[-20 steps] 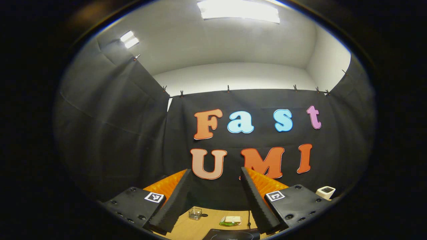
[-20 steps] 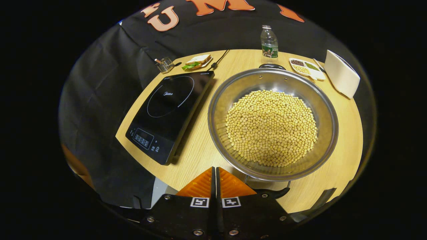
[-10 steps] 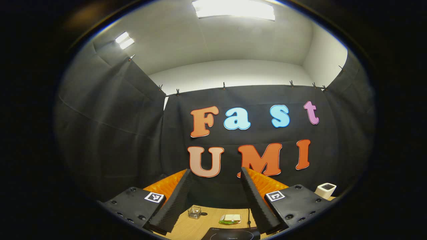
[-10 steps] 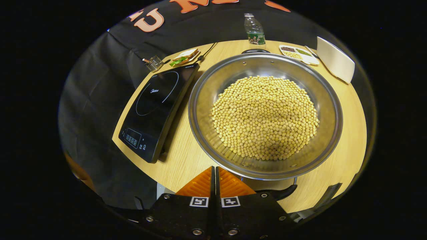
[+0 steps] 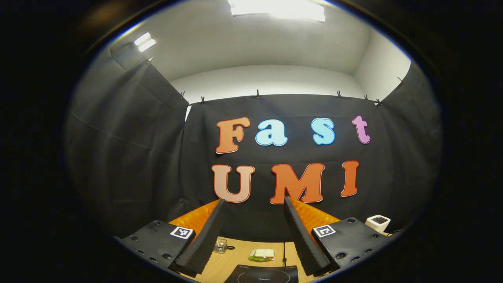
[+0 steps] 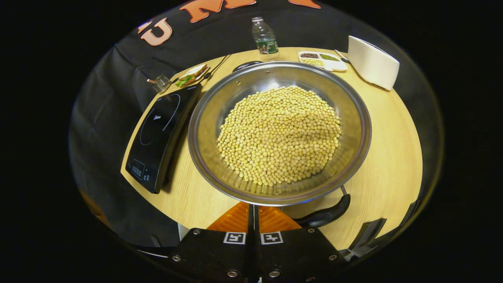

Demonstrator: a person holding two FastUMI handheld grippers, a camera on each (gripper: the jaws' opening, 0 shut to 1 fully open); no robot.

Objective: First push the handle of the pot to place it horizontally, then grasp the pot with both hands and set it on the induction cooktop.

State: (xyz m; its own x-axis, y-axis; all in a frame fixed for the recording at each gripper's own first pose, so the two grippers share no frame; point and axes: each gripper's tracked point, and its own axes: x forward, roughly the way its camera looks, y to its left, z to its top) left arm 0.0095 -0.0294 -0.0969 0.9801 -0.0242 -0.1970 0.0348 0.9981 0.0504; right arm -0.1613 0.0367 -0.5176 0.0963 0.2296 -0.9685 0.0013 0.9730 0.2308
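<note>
A wide steel pot (image 6: 355, 118) heaped with yellow soybeans (image 6: 279, 133) sits on the round wooden table (image 6: 393, 157), right beside the black induction cooktop (image 6: 157, 125). The pot's near black handle (image 6: 326, 214) points to the lower right, and its far handle (image 6: 245, 65) lies at the upper left. My right gripper (image 6: 253, 207) is shut with nothing in it, its tips at the pot's near rim, just left of the near handle. My left gripper (image 5: 253, 204) is open and empty, held low and facing the booth wall, with the cooktop (image 5: 261, 273) below it.
A water bottle (image 6: 265, 37), a divided dish of beans (image 6: 322, 61) and a white box (image 6: 371, 63) stand behind the pot. A sandwich plate (image 6: 192, 74) and a small glass holder (image 6: 159, 82) lie behind the cooktop. The table's front edge is close to my right gripper.
The right gripper, still shut, has closed in on the pot's near rim. The pot has turned: near handle swung right, far handle left. The left gripper dipped slightly, still open.
</note>
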